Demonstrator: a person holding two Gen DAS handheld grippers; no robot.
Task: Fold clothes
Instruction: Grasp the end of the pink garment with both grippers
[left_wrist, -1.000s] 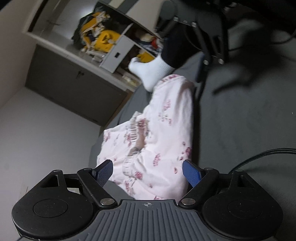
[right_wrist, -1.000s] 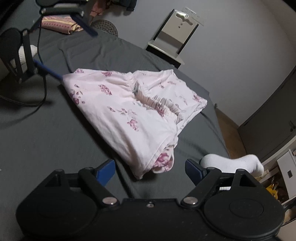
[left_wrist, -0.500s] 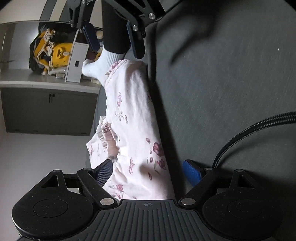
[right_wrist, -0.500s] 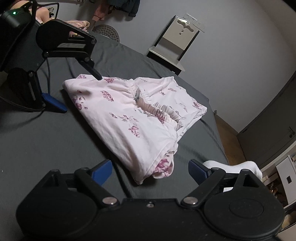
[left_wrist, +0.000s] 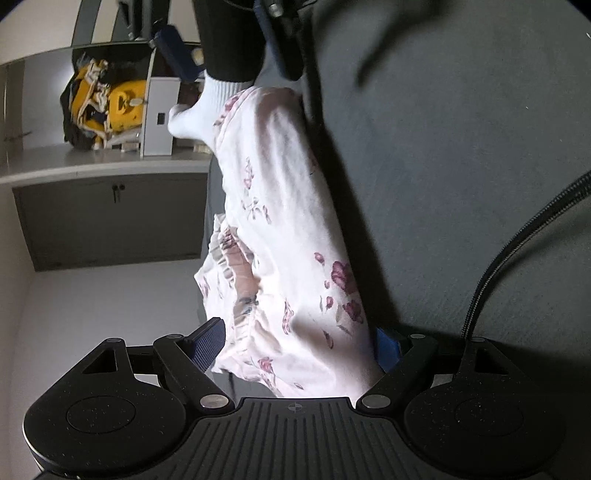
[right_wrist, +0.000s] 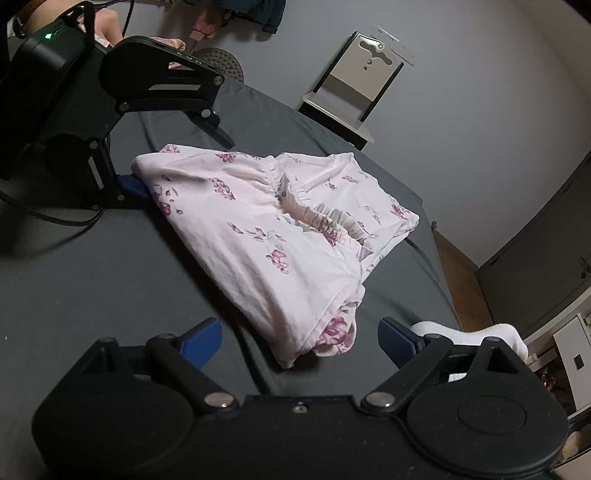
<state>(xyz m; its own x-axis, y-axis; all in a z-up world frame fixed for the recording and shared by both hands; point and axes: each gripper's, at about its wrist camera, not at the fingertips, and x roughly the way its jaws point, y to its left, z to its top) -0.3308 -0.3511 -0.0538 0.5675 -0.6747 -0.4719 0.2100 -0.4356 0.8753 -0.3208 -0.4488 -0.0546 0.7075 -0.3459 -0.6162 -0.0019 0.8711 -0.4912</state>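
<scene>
Currently | pink garment (right_wrist: 273, 236) partly folded, bunched on bed (right_wrist: 110, 288) | left claw (left_wrist: 295, 345) open astride one end | right claw (right_wrist: 299, 341) open, other end just ahead | final fold left

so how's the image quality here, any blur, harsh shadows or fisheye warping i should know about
Left wrist view: the pink floral garment is brightly lit, almost washed out, throwing a hard dark shadow onto the grey sheet; the right gripper at top is motion-blurred. Right wrist view: softer, even light, garment sharp; fisheye bends the cabinet edge, corners vignette black.
</scene>
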